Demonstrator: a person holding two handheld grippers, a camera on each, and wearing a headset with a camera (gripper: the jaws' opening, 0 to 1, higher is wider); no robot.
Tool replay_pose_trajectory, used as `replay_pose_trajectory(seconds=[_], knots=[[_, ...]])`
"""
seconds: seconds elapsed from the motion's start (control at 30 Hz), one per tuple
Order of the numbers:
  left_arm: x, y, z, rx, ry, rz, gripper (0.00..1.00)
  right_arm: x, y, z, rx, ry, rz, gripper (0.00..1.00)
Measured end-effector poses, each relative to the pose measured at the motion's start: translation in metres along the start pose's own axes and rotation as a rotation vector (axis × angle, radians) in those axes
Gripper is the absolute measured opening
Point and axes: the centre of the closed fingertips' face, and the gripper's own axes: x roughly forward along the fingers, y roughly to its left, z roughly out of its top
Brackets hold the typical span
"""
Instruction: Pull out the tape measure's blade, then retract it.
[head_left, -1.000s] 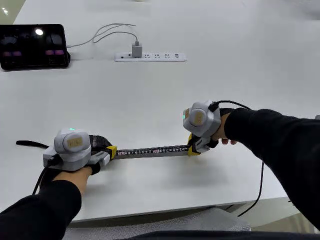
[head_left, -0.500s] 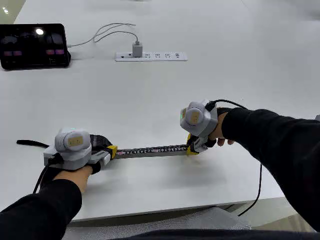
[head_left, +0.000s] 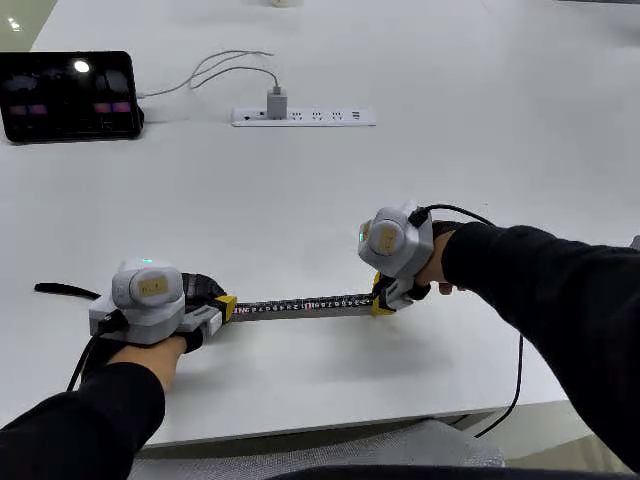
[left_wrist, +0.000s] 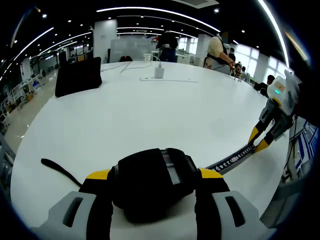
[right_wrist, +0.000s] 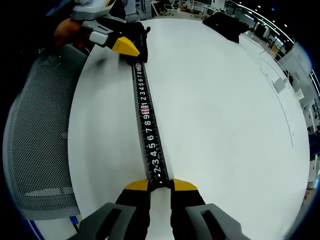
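Observation:
The black tape measure case (head_left: 200, 290) lies on the white table (head_left: 300, 200) at the near left, with my left gripper (head_left: 212, 312) shut on it. The left gripper view shows the case (left_wrist: 152, 180) clamped between the yellow-tipped jaws of that gripper (left_wrist: 152, 175). The numbered blade (head_left: 305, 304) runs out flat to the right. My right gripper (head_left: 382, 302) is shut on its end. In the right gripper view, the blade (right_wrist: 147, 125) stretches from my right gripper (right_wrist: 161, 185) away to the case (right_wrist: 139, 39) and the left gripper (right_wrist: 117, 42).
A dark tablet (head_left: 68, 95) sits at the far left. A white power strip (head_left: 303, 117) with a charger (head_left: 276, 100) and cable lies at the back. The case's black strap (head_left: 60, 290) trails left. A mesh chair (right_wrist: 35, 150) is below the table's near edge.
My right gripper has drifted a little to the left, toward the case, and the exposed blade is slightly shorter. The left gripper and case stay in place.

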Motion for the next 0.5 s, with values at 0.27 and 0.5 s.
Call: replay_pose_trajectory(seconds=[0.27,0.5], knots=[[0.0005,0.0002,0.0002,0.001,0.001,-0.002,0.62,0.0006,0.0001,0.003,0.008,-0.002,-0.002,0.11],[0.0001,-0.0001,0.0,0.001,0.003,-0.003,0.62,0.001,0.0007,0.0049,0.017,-0.007,0.0,0.11]])
